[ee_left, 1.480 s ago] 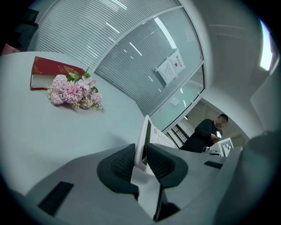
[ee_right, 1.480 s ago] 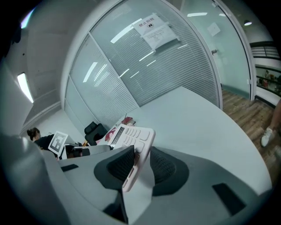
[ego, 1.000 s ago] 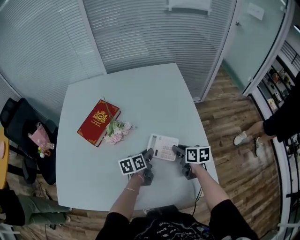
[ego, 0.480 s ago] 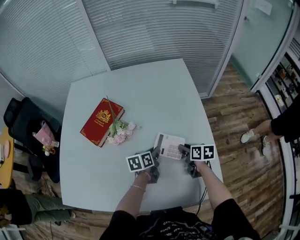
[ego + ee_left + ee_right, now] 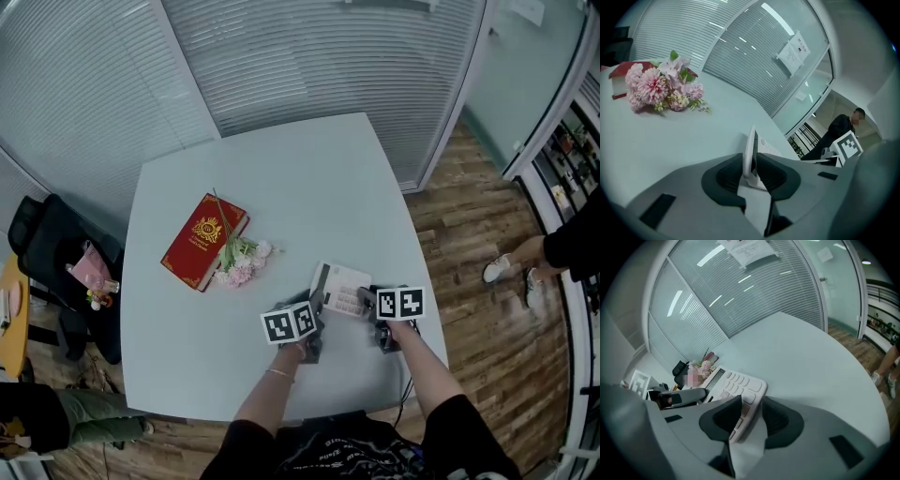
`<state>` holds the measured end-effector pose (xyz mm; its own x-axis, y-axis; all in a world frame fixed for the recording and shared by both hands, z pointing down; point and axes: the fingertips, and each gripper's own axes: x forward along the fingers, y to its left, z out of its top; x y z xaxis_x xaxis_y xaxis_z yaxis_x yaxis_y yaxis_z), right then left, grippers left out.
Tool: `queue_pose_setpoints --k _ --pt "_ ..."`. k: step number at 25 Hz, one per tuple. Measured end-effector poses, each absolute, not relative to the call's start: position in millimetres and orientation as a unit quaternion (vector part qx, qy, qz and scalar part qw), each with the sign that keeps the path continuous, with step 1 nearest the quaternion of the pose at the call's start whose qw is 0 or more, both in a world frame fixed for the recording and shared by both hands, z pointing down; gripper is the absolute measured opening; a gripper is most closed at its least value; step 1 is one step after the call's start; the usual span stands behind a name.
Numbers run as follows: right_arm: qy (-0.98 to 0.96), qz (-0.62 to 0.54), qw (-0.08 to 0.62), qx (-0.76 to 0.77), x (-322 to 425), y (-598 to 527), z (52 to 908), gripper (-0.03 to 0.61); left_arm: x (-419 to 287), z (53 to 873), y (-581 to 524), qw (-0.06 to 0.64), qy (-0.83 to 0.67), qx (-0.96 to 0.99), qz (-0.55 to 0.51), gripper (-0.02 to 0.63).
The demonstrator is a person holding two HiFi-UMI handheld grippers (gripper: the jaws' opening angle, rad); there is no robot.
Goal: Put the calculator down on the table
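Note:
A white calculator (image 5: pixel 342 289) sits low over the pale table (image 5: pixel 281 178), close to its near right edge, between my two grippers. In the left gripper view the calculator (image 5: pixel 752 150) is seen edge-on, and my left gripper (image 5: pixel 752 174) is shut on its near edge. The left gripper (image 5: pixel 317 305) meets it from the left in the head view. My right gripper (image 5: pixel 752 416) has the calculator's (image 5: pixel 736 383) corner between its jaws, which are opening. One pad lies over the keys and a gap shows at the other. In the head view the right gripper (image 5: pixel 367 302) is at its right end.
A red book (image 5: pixel 199 242) with pink flowers (image 5: pixel 239 262) against it lies left of the middle of the table. A dark chair with a pink bag (image 5: pixel 56 272) stands off the table's left side. A person's legs (image 5: pixel 525 267) are on the wood floor at right.
Both grippers and the calculator have shifted slightly right and down toward the table. The left gripper's marker cube has rolled a little.

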<state>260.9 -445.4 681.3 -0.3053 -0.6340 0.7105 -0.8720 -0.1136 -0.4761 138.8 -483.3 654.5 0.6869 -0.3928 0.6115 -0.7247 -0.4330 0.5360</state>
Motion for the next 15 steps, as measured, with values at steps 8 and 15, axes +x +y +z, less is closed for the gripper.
queue_pose_setpoints --k 8,15 --pt "-0.691 0.390 0.140 0.592 251.6 -433.1 654.3 0.310 138.5 641.3 -463.9 0.341 -0.302 0.861 0.227 0.341" --pt "-0.744 0.298 0.139 0.581 224.2 -404.4 608.8 0.310 130.6 606.7 -428.1 0.289 -0.268 0.897 0.202 0.351"
